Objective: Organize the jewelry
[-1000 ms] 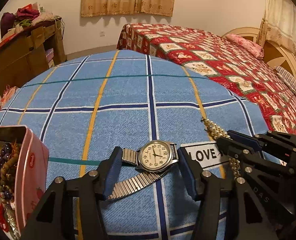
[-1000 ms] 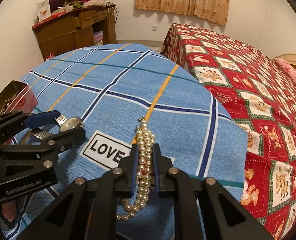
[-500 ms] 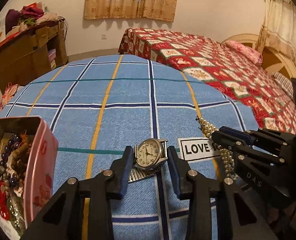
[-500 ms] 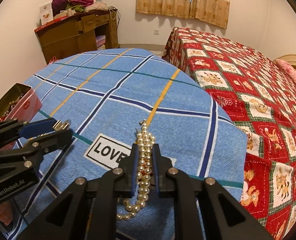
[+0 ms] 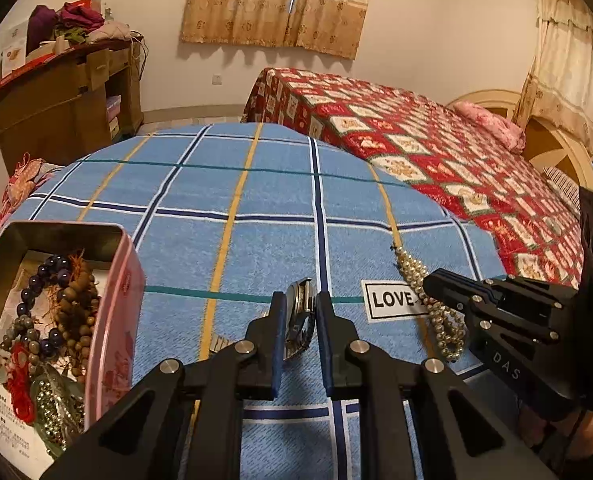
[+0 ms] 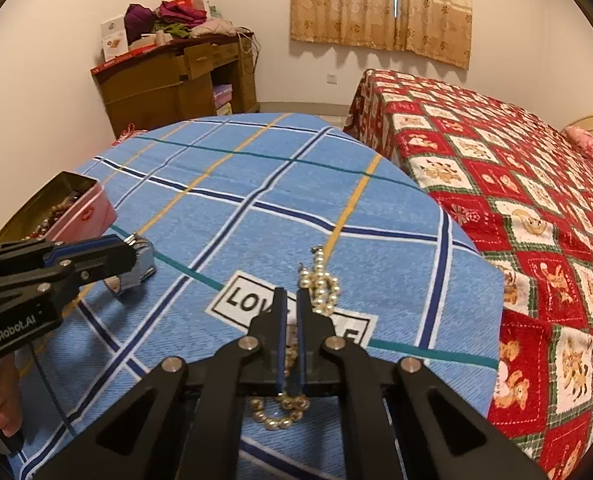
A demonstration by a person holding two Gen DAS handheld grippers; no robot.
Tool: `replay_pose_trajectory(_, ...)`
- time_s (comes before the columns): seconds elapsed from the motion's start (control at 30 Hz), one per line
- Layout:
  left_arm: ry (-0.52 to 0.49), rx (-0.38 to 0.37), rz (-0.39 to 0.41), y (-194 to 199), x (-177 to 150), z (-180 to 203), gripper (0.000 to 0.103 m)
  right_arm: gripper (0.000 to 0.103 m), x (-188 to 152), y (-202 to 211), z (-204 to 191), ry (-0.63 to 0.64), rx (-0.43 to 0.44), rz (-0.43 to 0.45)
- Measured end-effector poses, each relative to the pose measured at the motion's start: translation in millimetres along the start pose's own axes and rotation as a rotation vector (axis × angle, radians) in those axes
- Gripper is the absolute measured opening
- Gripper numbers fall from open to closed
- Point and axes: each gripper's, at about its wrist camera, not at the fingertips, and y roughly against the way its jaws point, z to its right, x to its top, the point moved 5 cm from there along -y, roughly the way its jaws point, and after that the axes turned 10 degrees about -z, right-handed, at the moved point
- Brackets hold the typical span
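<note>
From my left wrist camera, the left tool (image 5: 299, 312) has the wristwatch (image 5: 301, 312) standing on edge between its blue pads, and its jaws are closing on the case; the metal strap (image 5: 221, 343) trails down to the left onto the blue checked cloth (image 5: 232, 240) that covers the bench. At the left edge sits the open pink tin (image 5: 114, 320), and I can see dark and brown bead strings piled inside it, with something red among them. To the right, the right tool (image 5: 430, 283) reaches in from the side across the pearl necklace (image 5: 414, 270), whose strands run past the white "LOVE" patch (image 5: 392, 300) sewn on the cloth. Behind the bench stands a bed with a red patterned cover (image 5: 436, 152).

From my right wrist camera, the right tool (image 6: 291, 300) is clamped shut on the pearl necklace (image 6: 322, 286): beads bunch up just beyond the tips, to their right, and a loop of them hangs below the jaws near the bottom of the frame. The "LOVE" patch (image 6: 240, 300) lies directly under the tool. On the left, the left tool (image 6: 134, 250) holds the wristwatch (image 6: 138, 270), its strap curling beneath. The pink tin (image 6: 82, 210) stands just beyond it, near the cloth's left edge.
</note>
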Motion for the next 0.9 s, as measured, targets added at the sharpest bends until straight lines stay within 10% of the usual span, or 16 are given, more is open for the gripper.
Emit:
replay_pose_trajectory(0.7, -0.013, -0.022, 0.127, 57.8, 9.4, 6.3, 0.013, 0.005, 22.0, 35.6, 13.5, 0.018, -0.005, 0.017)
replay_pose_trajectory(0.83, -0.011, -0.028, 0.122, 55.0, 6.3, 5.8, 0.013, 0.039, 12.8, 4.4, 7.8, 0.041, -0.026, -0.078)
replay_pose_trajectory(0.9, -0.008, -0.031, 0.117, 52.9, 4.6, 4.7, 0.013, 0.039, 7.9, -6.3, 5.9, 0.051, -0.038, -0.100)
